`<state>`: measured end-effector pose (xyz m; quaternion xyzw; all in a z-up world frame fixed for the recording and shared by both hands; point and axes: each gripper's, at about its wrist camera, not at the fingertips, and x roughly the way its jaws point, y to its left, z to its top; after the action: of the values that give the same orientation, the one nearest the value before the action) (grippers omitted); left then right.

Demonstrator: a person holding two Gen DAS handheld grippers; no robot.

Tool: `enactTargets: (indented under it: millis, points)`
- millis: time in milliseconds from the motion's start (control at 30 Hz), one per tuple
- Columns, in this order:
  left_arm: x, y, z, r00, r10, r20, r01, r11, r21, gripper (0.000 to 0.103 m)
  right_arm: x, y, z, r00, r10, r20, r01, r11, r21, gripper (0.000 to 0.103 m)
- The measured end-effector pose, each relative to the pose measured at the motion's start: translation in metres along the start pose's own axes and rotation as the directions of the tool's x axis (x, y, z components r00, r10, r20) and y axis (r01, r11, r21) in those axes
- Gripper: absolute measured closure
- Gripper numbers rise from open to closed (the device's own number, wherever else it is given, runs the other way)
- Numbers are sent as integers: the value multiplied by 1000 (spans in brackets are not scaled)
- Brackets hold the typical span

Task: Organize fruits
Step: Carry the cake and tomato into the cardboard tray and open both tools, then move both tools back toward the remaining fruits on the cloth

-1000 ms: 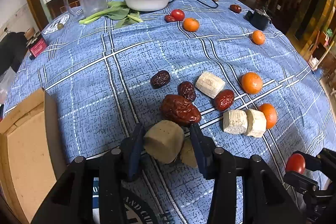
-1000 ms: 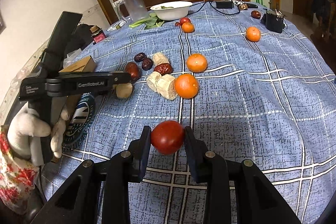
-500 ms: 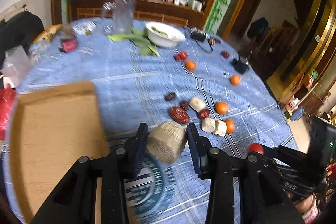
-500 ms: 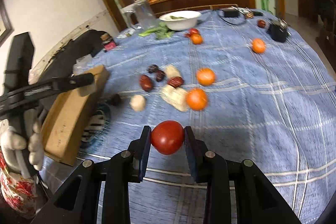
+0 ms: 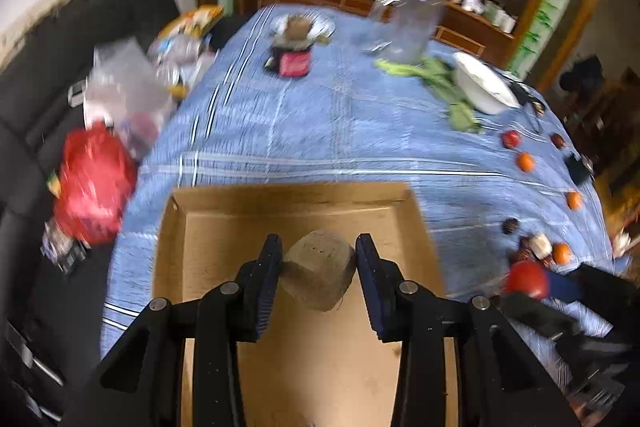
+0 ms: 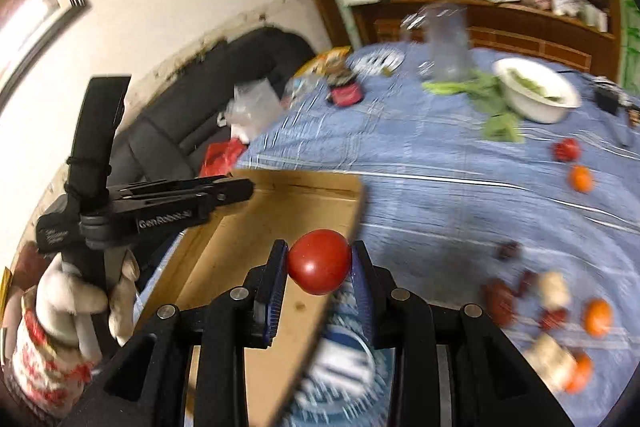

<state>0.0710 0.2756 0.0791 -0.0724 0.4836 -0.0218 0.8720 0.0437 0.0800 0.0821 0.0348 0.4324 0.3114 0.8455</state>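
My left gripper (image 5: pixel 318 269) is shut on a tan round chunk of fruit (image 5: pixel 318 273) and holds it above the open cardboard box (image 5: pixel 280 215). My right gripper (image 6: pixel 320 263) is shut on a red tomato (image 6: pixel 319 261), held over the box's right edge (image 6: pixel 344 223). The tomato also shows at the right of the left wrist view (image 5: pixel 526 279). The left gripper shows at the left of the right wrist view (image 6: pixel 224 191). Oranges (image 6: pixel 598 317), dates (image 6: pixel 500 301) and pale chunks (image 6: pixel 554 289) lie on the blue tablecloth to the right.
A white bowl (image 5: pixel 482 89), green leaves (image 5: pixel 448 83) and a clear jug (image 5: pixel 408 27) stand at the table's far side. A red-lidded jar (image 5: pixel 294 61) is far centre. Bags (image 5: pixel 96 183) and a dark sofa (image 6: pixel 192 107) are left of the table.
Both grippers have swung left with their loads. The left gripper is now over the box's inside, and the right gripper has come up to the box's right edge.
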Motion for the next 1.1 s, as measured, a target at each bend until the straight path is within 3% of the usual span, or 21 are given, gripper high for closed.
enactTargets:
  millis: [267, 433, 500, 600, 667, 767, 867, 900, 1000, 1100]
  points:
    - [35, 37, -6, 998, -11, -56, 4, 993, -119, 66, 88, 15, 8, 993, -25, -120, 19, 999, -49, 68]
    - [37, 52, -8, 997, -43, -63, 31, 983, -184, 64, 99, 18, 14, 990, -65, -125, 55, 995, -80, 68]
    - [34, 57, -9, 996, -68, -52, 55, 974, -219, 55, 101, 18, 17, 990, -52, -128, 44, 997, -66, 67]
    - [22, 65, -11, 995, -96, -33, 84, 960, -268, 50, 95, 21, 18, 992, -45, -118, 38, 997, -62, 56]
    - [9, 65, -14, 996, -84, -14, 77, 958, -277, 50, 80, 23, 16, 994, -39, -102, 33, 998, -60, 56]
    - [-22, 56, -27, 997, -58, 42, 67, 963, -260, 45, 32, 23, 5, 1000, -19, -5, 19, 998, -55, 56]
    - [-62, 38, -55, 991, -55, 124, 85, 964, -252, 39, -16, 20, -21, 991, -106, 78, 109, 993, -44, 52]
    - [-78, 27, -70, 983, -82, 166, 121, 963, -240, 37, -28, 20, -35, 990, -114, 83, 117, 993, -34, 52]
    - [-105, 7, -104, 959, -132, 252, 193, 953, -234, 30, -35, 23, -71, 994, -109, 25, 109, 994, -30, 52]
    - [-122, -4, -134, 944, -150, 295, 229, 939, -256, 29, -19, 28, -104, 990, -120, -68, 117, 992, -44, 53]
